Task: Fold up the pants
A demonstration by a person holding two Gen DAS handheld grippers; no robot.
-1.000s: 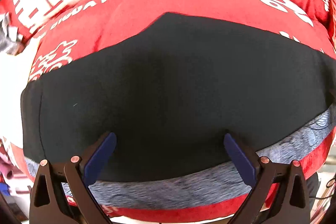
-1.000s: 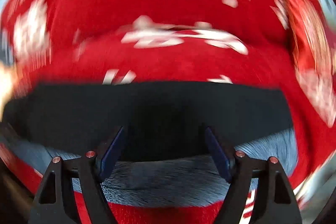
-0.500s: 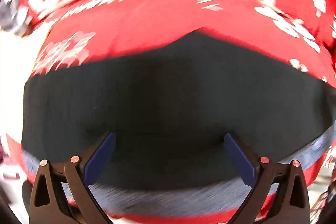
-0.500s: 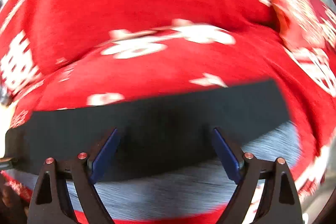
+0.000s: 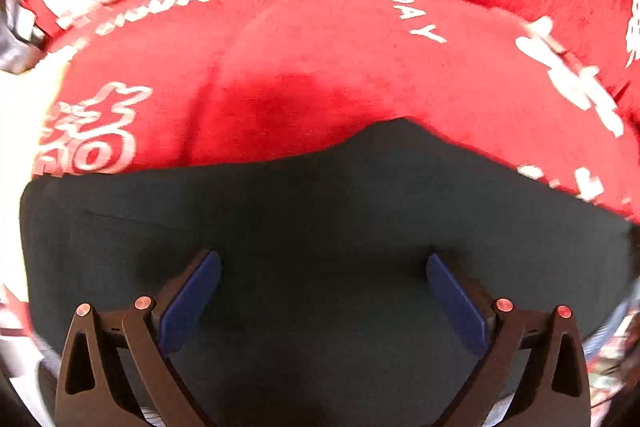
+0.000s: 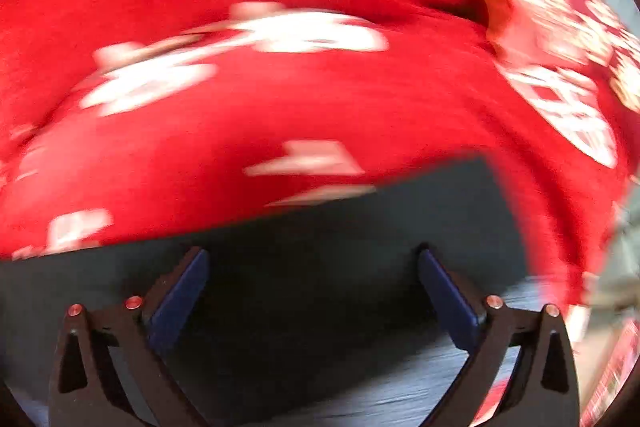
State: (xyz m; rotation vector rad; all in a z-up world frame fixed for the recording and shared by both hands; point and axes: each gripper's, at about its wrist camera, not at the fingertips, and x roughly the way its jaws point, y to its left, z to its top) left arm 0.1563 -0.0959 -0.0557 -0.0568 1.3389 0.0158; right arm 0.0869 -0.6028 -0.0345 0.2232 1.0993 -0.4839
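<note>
1. Pants (image 5: 320, 227): dark cloth lying flat across a red blanket (image 5: 320, 75) printed with white characters. The far edge rises to a small peak near the middle of the left view. In the right view the pants (image 6: 320, 267) show a far edge and a right-hand end; a grey textured strip (image 6: 400, 387) runs along the near side.
2. Left gripper (image 5: 324, 291): jaws spread wide, nothing between the blue pads (image 5: 192, 299); the tips sit over the dark cloth. Contact with the cloth cannot be told.
3. Right gripper (image 6: 312, 287): jaws likewise spread and empty, poised over the pants near their right end. This view is motion-blurred, so fine detail is unreliable.
4. Judged stage: both tools appear to be lining up on the near portion of the pants for a grasp; no fold is evident from here.
5. Risks: closing on one layer only would let the lower layer stay behind and skew the fold. Pinching the soft blanket with the cloth would drag it along. Uneven grasp points on the two sides would give a crooked crease.
</note>
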